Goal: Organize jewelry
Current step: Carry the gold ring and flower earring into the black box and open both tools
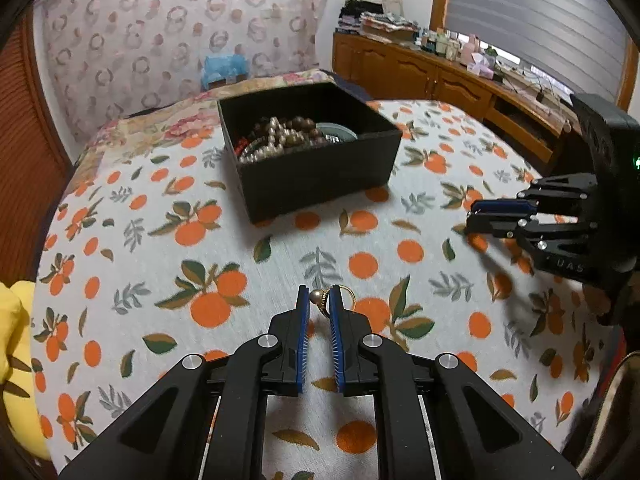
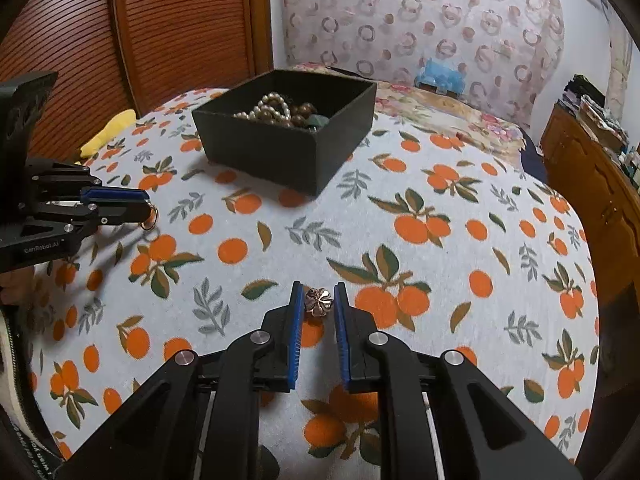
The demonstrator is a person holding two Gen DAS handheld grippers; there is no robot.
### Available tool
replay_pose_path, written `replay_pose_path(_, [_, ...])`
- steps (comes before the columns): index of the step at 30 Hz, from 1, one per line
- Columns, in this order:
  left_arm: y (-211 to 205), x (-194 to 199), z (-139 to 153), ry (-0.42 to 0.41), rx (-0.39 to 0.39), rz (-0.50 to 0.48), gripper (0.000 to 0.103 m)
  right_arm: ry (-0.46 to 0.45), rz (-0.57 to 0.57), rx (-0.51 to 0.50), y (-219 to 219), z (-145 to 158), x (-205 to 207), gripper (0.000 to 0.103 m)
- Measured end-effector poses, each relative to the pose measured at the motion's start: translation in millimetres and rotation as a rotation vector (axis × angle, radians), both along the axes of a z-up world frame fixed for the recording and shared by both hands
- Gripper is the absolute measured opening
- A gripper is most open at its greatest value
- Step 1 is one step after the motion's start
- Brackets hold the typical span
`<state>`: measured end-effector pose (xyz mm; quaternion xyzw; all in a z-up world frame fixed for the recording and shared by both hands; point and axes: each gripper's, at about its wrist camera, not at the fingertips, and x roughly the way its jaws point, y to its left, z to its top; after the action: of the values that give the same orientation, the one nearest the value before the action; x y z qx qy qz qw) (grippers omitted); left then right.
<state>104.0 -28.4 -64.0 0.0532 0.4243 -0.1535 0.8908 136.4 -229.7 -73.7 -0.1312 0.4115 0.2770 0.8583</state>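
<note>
Between the blue pads of the left gripper (image 1: 319,300), just above the orange-print cloth (image 1: 240,264), sits a gold ring with a pearl (image 1: 336,300) — the pearl shows in the narrow gap between the fingertips and the band sticks out past the right-hand finger, so the jaws are pinched tight on it; in the right wrist view the ring (image 2: 150,220) dangles from that gripper's tip, clear of the cloth. The right gripper (image 2: 318,300) has its jaws narrowed around a rose-gold flower-shaped piece (image 2: 318,302), whose petals reach both pads, so it is gripped too. Further back on the cloth stands a black open box (image 1: 320,176), well apart from both grippers, holding a tangle of pearl strands (image 1: 272,136), brown bead strings and a grey-green round piece. Something yellow and soft (image 1: 12,344) lies at the cloth's edge beside a slatted wooden door (image 2: 180,28) — and a wooden sideboard (image 1: 440,80) crowded with small things runs under the window.
</note>
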Motion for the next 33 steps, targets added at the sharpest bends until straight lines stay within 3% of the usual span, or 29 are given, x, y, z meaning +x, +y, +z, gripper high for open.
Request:
replay_pose_path(12, [3.8,30.0,39.7,-0.094,-0.019,0.033,0.009,-0.103,0.053,0.051,28.4,46.6,34.7,0.017])
replay_pose_path(18, [6.0,48.6,51.8,-0.117,-0.020,0.044,0.009,-0.109,0.059,0.102,41.0,63.5,63.4,0.017])
replay_pose_path(33, [9.7,75.8,51.8,-0.116,-0.025,0.060,0.009,-0.096,0.061,0.134,68.7,69.7,123.9,0.017])
